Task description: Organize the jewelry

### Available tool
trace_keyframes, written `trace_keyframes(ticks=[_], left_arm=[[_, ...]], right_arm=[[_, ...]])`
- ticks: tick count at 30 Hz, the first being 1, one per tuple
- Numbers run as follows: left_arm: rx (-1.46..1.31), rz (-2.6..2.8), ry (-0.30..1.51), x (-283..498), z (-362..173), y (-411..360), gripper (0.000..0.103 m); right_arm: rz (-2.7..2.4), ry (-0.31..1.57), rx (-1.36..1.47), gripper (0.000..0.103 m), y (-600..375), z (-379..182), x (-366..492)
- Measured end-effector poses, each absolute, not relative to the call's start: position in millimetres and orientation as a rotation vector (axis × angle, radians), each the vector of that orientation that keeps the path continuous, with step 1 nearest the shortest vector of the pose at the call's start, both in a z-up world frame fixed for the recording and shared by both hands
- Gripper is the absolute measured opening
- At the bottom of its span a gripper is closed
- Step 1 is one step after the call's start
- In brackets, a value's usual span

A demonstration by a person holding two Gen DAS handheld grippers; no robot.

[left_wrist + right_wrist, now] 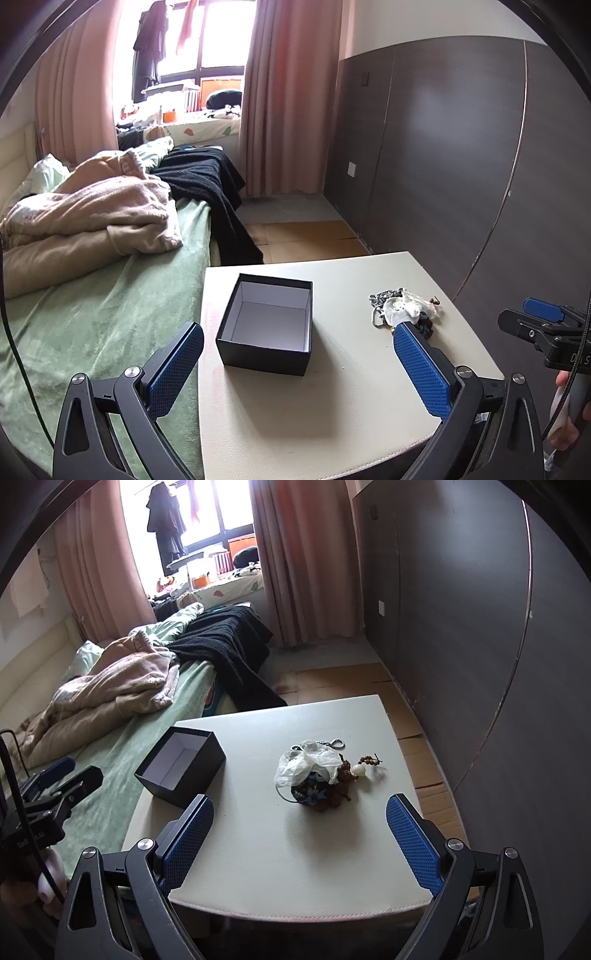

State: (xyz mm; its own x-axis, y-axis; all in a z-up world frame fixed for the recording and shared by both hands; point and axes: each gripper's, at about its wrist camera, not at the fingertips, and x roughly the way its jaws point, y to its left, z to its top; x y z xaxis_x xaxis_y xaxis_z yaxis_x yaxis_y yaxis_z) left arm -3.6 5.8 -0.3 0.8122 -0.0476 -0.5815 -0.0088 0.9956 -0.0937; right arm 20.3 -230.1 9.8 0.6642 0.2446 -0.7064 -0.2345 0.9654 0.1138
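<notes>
jewelry [317, 775] sits tangled mid-frame; both grippers, left [299, 354] and right [300, 829], gape wide; one tug might drag it all past the box [181, 766]

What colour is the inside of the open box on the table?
White inside, black outside. The box shows its lining best in the left wrist view.

no text here can be read clearly.

I saw a matt black cardboard box [266, 325] on the smooth, pale table [295, 842]. Crinkled clear plastic [314, 764] lay over beads [340, 779]; my pads [421, 369] looked rough blue rubber.
</notes>
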Motion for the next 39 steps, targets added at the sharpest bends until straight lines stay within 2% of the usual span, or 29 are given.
trace_keyframes(ticks=[39], left_arm=[[-0.089,-0.015,0.593,-7.2,5.2,1.2,0.102]], right_arm=[[0.267,0.769,0.019,0.095,-236.8,16.7,17.7]])
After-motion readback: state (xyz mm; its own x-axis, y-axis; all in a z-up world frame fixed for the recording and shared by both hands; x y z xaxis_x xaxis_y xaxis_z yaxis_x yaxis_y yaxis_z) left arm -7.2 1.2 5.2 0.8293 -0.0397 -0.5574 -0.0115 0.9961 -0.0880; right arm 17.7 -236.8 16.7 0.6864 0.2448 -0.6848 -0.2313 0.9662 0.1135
